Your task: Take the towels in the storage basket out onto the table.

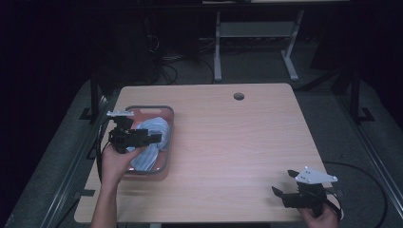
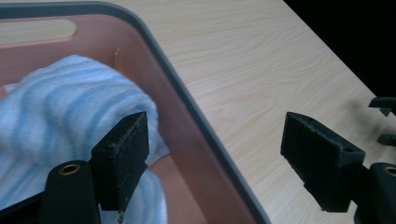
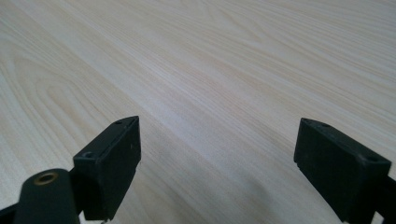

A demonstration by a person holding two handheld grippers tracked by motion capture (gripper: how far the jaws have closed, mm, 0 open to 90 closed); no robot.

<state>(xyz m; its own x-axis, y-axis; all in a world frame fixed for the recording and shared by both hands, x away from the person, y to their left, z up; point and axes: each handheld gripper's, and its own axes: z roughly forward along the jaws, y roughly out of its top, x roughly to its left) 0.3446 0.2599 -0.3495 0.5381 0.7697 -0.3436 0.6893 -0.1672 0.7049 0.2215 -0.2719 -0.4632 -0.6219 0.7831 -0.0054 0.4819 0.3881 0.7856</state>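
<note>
— What's the left gripper (image 2: 212,154) doing?

— It sits over the pink basket (image 1: 167,124) at the left side of the table (image 1: 228,142), jaws spread wide and holding nothing. In its own view one jaw hangs inside the basket, right against the blue-and-white striped towel (image 2: 60,112), and the other hangs outside over bare wood, so the two straddle the basket's grey rim (image 2: 196,112). Whether that inner jaw actually touches the cloth, I can't tell.

— And the towel?

— Bunched up in the basket, filling most of it.

— The right gripper (image 1: 287,183)?

— Low at the table's near right corner, jaws wide apart too, empty, just above plain tabletop.

— Room to move?

— Plenty: the middle and right of the table are open wood. A round cable hole (image 1: 238,96) sits near the far edge, well apart from both grippers.
</note>
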